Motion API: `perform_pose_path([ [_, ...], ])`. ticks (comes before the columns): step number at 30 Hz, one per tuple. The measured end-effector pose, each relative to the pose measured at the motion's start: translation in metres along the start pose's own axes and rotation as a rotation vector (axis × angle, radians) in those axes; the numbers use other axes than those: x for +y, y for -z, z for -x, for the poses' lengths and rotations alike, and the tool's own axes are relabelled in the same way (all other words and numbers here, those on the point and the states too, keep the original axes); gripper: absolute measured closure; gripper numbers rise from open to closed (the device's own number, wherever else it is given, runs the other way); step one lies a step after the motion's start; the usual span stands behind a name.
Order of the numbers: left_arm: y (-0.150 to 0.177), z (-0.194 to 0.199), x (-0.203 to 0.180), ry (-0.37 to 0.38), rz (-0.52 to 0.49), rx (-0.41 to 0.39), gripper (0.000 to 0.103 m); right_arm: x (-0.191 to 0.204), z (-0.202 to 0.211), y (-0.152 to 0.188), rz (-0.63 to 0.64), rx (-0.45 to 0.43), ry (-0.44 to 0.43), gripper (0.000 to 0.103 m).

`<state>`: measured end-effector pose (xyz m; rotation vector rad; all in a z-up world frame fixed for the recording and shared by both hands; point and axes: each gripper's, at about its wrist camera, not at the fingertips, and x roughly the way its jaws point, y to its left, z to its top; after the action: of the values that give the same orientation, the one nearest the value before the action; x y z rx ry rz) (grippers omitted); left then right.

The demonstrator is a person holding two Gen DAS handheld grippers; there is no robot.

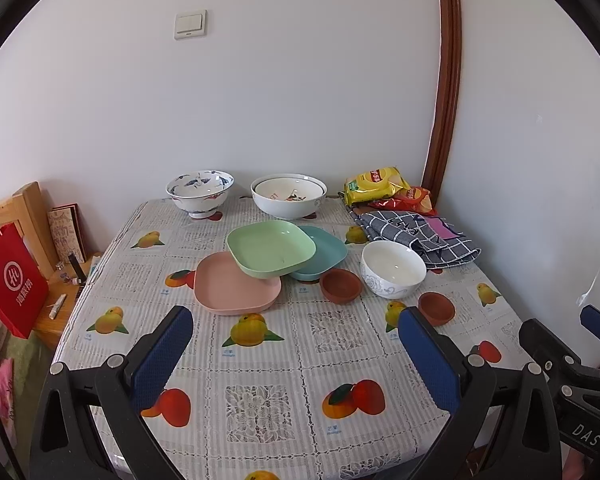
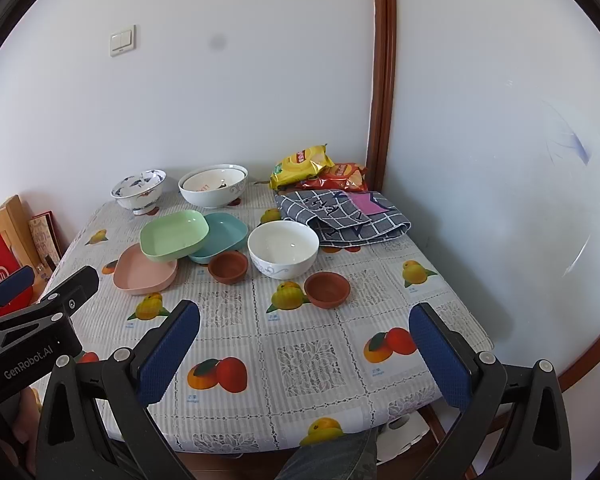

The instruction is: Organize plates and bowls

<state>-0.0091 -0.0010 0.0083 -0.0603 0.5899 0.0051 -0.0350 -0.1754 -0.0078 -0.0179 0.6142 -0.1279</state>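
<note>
Nothing appears to be sorted yet; the dishes are lying scattered across the tabletop (image 1: pixel 260 360) and both grippers are hanging back over its near edge.

Working left to right: the left gripper (image 1: pixel 296 356) is hovering with its jaws wide apart, gripping nothing. At the far left a blue-patterned footed bowl (image 1: pixel 200 193) is standing alone by the wall. Beside it a large white bowl (image 1: pixel 288 196) seems to be nesting a second one inside, the only pairing that looks done. In the middle three square plates are sprawling in a loose heap: the pink plate (image 1: pixel 236 292) is sitting flat, the green plate (image 1: pixel 270 248) is leaning tilted across it and across the teal plate (image 1: pixel 324 254). Just right of these a small brown bowl (image 1: pixel 341 285) is touching nothing, then a white bowl (image 1: pixel 393 268), then a second brown bowl (image 1: pixel 436 307) set apart nearer the edge. The right gripper (image 2: pixel 304 354) is likewise hanging empty with its jaws spread.

By my reading, almost everything is remaining: the plates are waiting to be squared into one stack, the two brown bowls to be nested, and the larger bowls to be grouped.
</note>
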Motion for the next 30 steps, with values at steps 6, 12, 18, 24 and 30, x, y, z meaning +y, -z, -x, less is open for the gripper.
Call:
perform_pose_path([
  [6,0.0002,-0.0024,0.0002,0.004,-0.001,0.002,0.000,-0.0012,0.0004,0.0002,-0.002,-0.002,0.006,0.000],
  [12,0.0014,-0.0025,-0.0016,0.006,-0.010,0.002,0.000,-0.0024,0.0002,0.0006,-0.002,-0.003,0.008,0.000],
  [18,0.0025,-0.0020,-0.0020,0.008,-0.010,0.001,0.000,-0.0030,0.0004,0.0011,-0.002,-0.002,0.007,0.000],
  [24,0.0028,-0.0034,-0.0036,0.009,-0.006,0.002,0.000,-0.0022,-0.0014,0.0018,0.002,0.006,0.006,0.000],
  [30,0.0043,-0.0064,-0.0042,0.012,-0.009,0.010,0.000,0.0001,-0.0006,0.0025,0.002,0.004,0.011,0.000],
])
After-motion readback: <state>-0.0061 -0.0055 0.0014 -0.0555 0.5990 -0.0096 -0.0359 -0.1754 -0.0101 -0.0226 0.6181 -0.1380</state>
